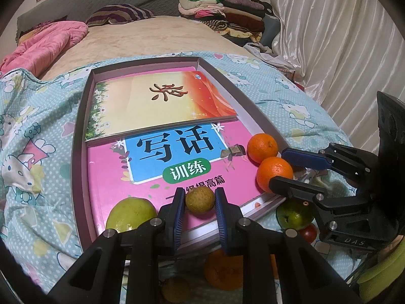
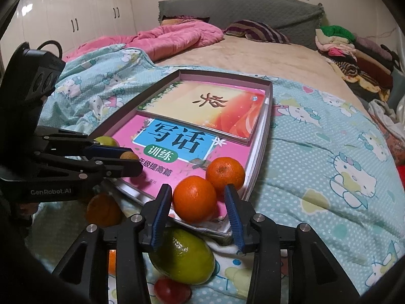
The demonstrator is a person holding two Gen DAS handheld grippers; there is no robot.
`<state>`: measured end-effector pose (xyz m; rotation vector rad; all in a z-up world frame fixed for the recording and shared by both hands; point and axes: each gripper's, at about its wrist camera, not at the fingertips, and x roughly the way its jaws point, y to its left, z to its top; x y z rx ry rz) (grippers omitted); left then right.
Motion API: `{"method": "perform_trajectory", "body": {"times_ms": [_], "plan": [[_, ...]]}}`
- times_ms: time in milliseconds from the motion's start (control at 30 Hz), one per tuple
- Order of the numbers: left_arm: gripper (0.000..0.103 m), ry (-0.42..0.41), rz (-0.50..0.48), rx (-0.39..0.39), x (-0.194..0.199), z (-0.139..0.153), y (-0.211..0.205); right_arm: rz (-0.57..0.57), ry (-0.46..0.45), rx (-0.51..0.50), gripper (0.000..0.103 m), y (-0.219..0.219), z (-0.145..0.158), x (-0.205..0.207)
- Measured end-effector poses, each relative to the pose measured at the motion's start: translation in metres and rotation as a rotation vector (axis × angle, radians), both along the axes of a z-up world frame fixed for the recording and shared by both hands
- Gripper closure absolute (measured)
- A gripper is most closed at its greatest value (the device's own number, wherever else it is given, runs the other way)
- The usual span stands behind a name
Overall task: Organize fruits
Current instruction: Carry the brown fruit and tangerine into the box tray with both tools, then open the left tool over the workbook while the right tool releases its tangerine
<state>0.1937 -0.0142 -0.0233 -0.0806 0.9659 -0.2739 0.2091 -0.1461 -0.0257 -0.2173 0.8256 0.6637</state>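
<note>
Beneath the left tool [image 1: 200, 200], an orange [image 1: 222, 271] lies blurred, half-hidden.

There were three oranges, two [image 2: 195, 198] [image 2: 225, 173] at lower centre of the right wrist view and a third [image 1: 222, 271] at the bottom of the left wrist view, beside one dim yellowish fruit [image 1: 176, 288]. Two green fruits [image 1: 131, 214] [image 1: 293, 215], one small brown fruit [image 1: 200, 198] and one small red fruit [image 1: 308, 233] completed the fruit. Two books [image 1: 157, 103] [image 1: 141, 177] lay in one tray [image 1: 78, 136].
</note>
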Motion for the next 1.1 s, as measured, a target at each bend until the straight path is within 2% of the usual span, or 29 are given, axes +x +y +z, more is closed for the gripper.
{"method": "perform_trajectory", "body": {"times_ms": [233, 367, 467, 633, 967, 1100], "plan": [[0.079, 0.005, 0.001, -0.014, 0.000, 0.000, 0.002, -0.012, -0.014, 0.012, 0.058, -0.005, 0.004, -0.005], [0.078, 0.008, 0.001, -0.012, -0.001, 0.001, 0.002, -0.032, -0.013, 0.056, 0.056, -0.014, 0.008, -0.008], [0.076, 0.010, 0.001, -0.018, -0.002, 0.002, 0.003, -0.049, -0.018, 0.066, 0.049, -0.019, 0.011, -0.011], [0.069, 0.004, 0.007, -0.037, -0.005, 0.005, 0.004, -0.080, -0.015, 0.072, 0.048, -0.029, 0.010, -0.014], [0.043, -0.060, 0.025, -0.056, -0.018, 0.031, 0.010, -0.111, -0.030, 0.115, 0.042, -0.043, 0.018, -0.018], [0.035, -0.078, 0.040, -0.060, -0.024, 0.041, 0.015, -0.117, -0.036, 0.114, 0.037, -0.045, 0.020, -0.022]]}}
